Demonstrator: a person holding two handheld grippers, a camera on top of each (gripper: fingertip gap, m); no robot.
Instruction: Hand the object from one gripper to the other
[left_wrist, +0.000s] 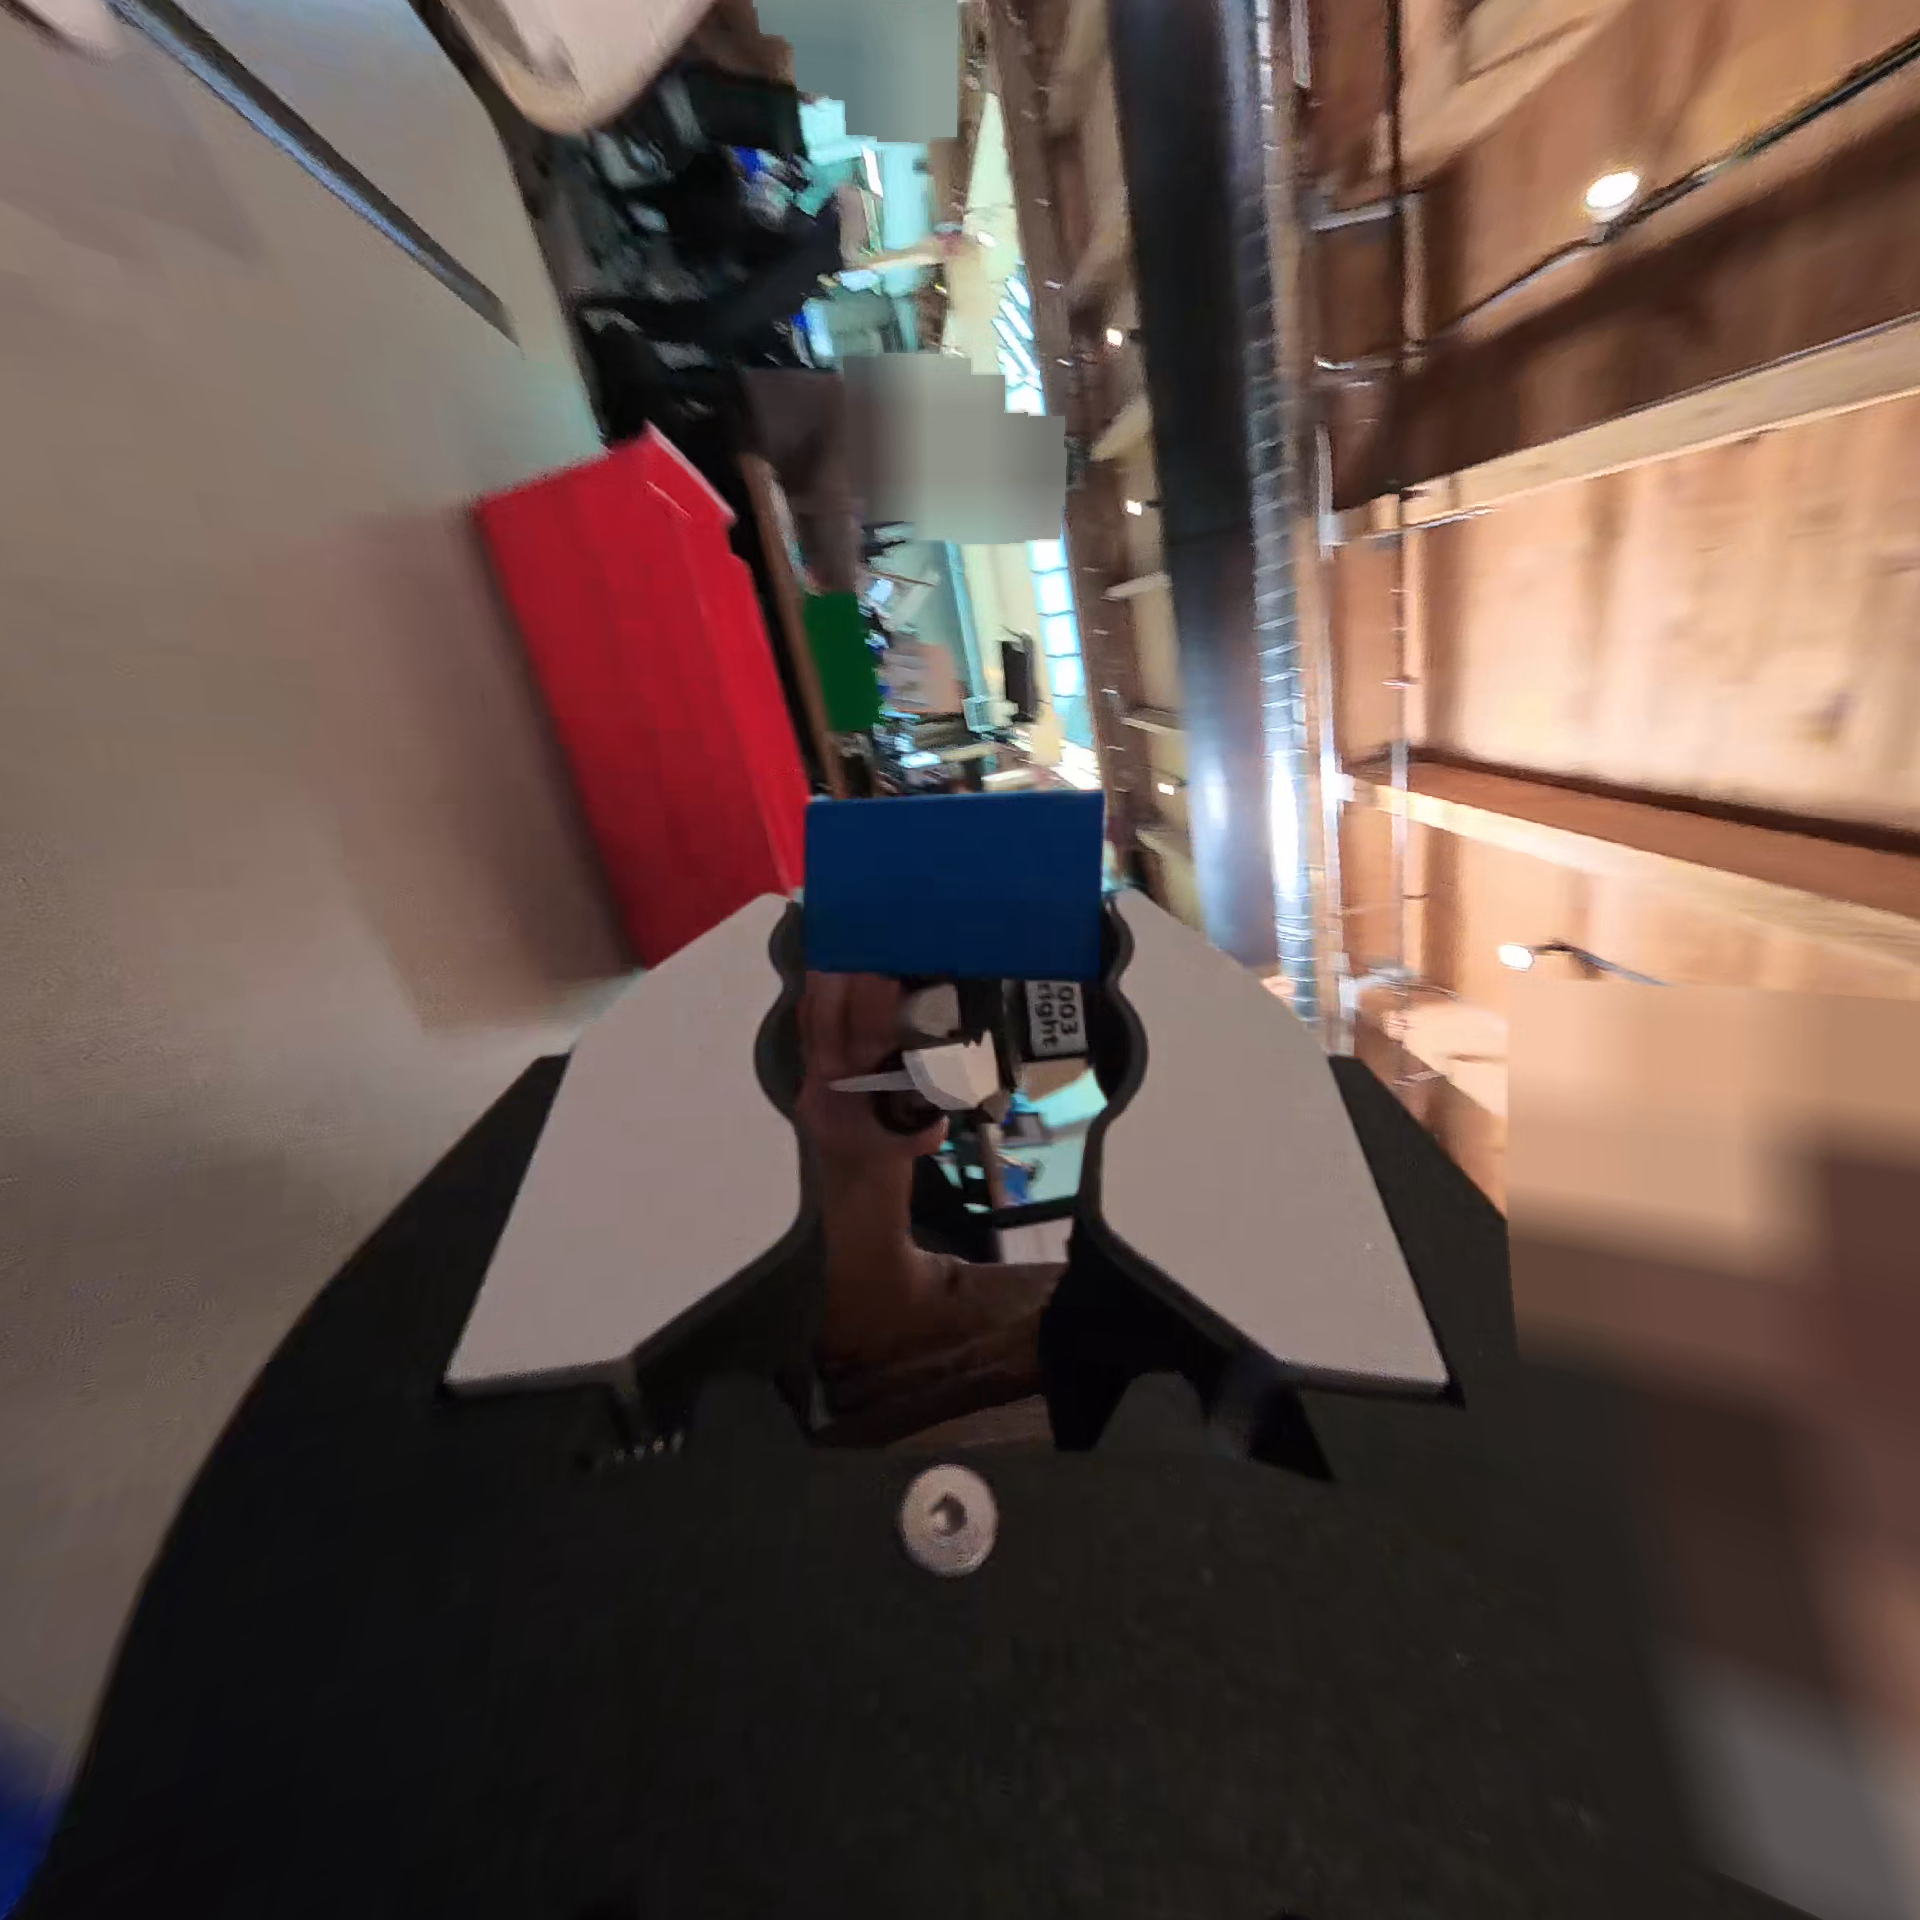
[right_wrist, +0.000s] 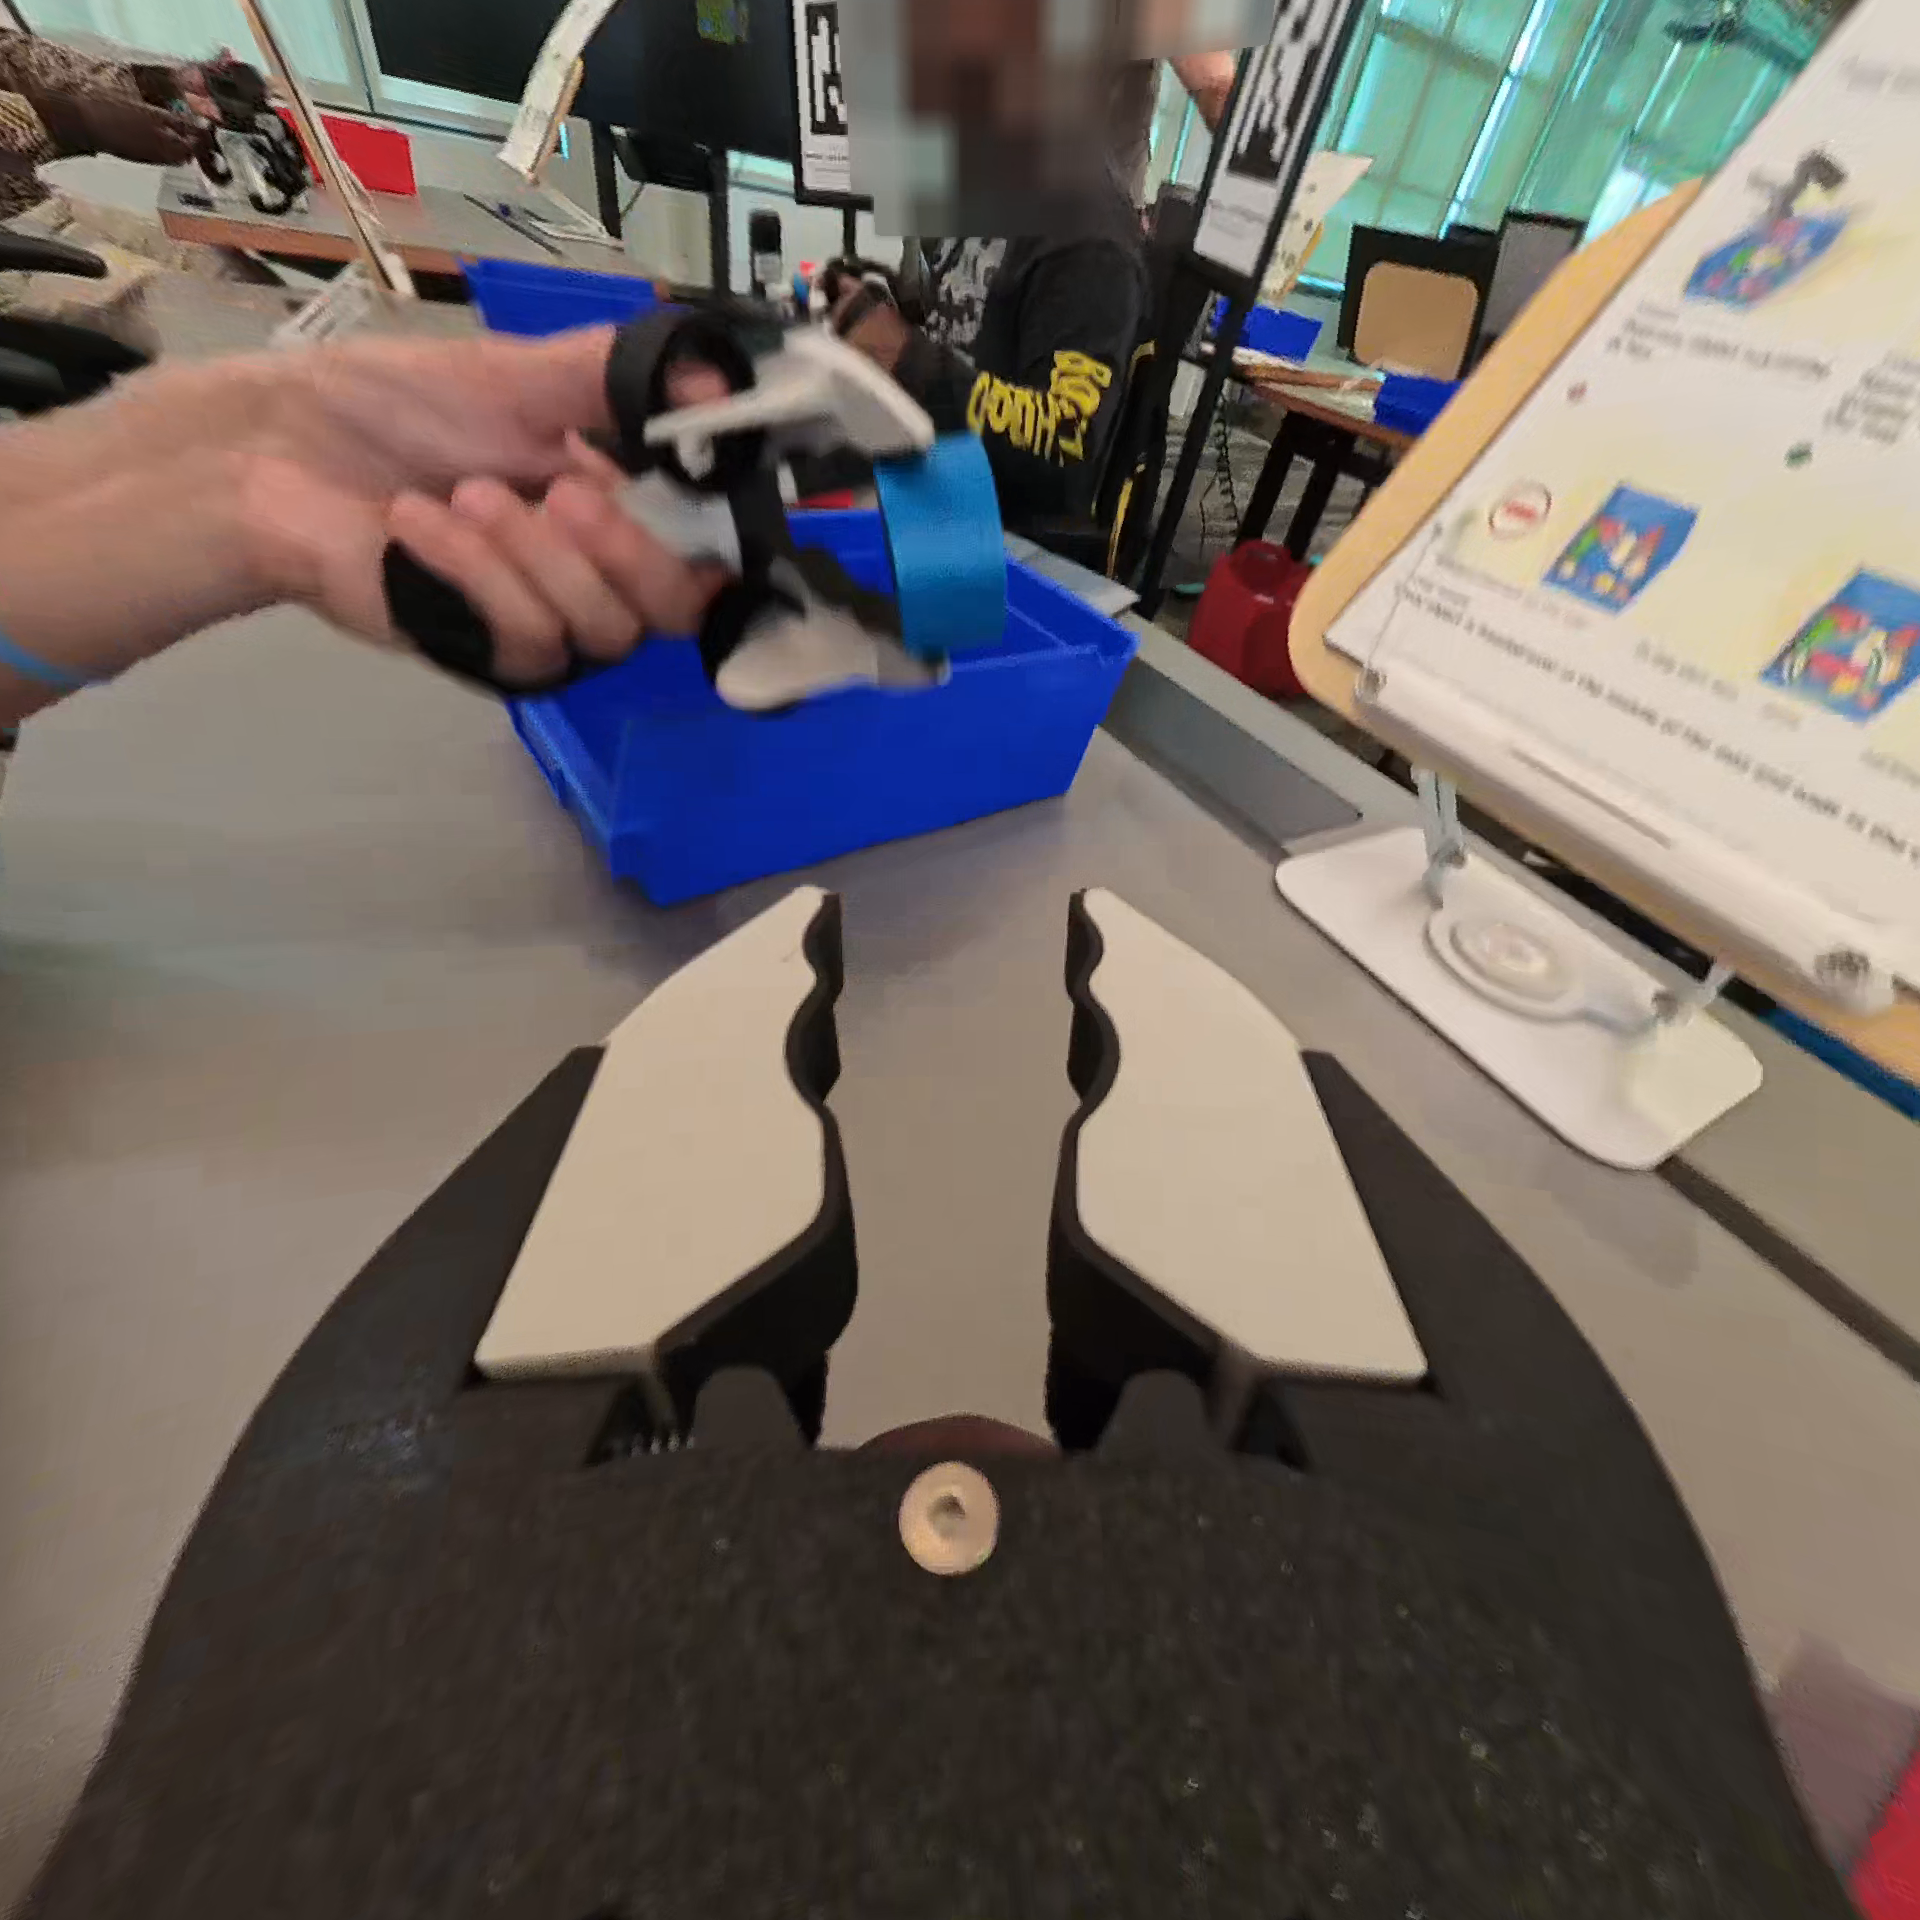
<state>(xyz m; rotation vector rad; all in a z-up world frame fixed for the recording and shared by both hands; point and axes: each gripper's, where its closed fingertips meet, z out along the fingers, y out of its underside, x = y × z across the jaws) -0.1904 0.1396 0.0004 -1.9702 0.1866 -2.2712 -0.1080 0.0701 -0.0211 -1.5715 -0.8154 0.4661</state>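
Note:
A roll of blue tape (left_wrist: 954, 899) sits clamped between the tips of my left gripper (left_wrist: 954, 914), seen edge-on as a blue band. In the right wrist view the same roll (right_wrist: 940, 545) shows as a ring held in the left gripper (right_wrist: 914, 551), which a hand carries above a blue bin (right_wrist: 831, 758). My right gripper (right_wrist: 951, 914) is open and empty, low over the grey table (right_wrist: 260, 987), short of the bin and the roll. Through the left jaws the right gripper (left_wrist: 945, 1060) shows farther off.
A red bin (left_wrist: 634, 707) lies on the table in the tilted left wrist view. A white stand (right_wrist: 1517, 997) holding an instruction board (right_wrist: 1662, 540) stands at the right. People sit at desks behind the table.

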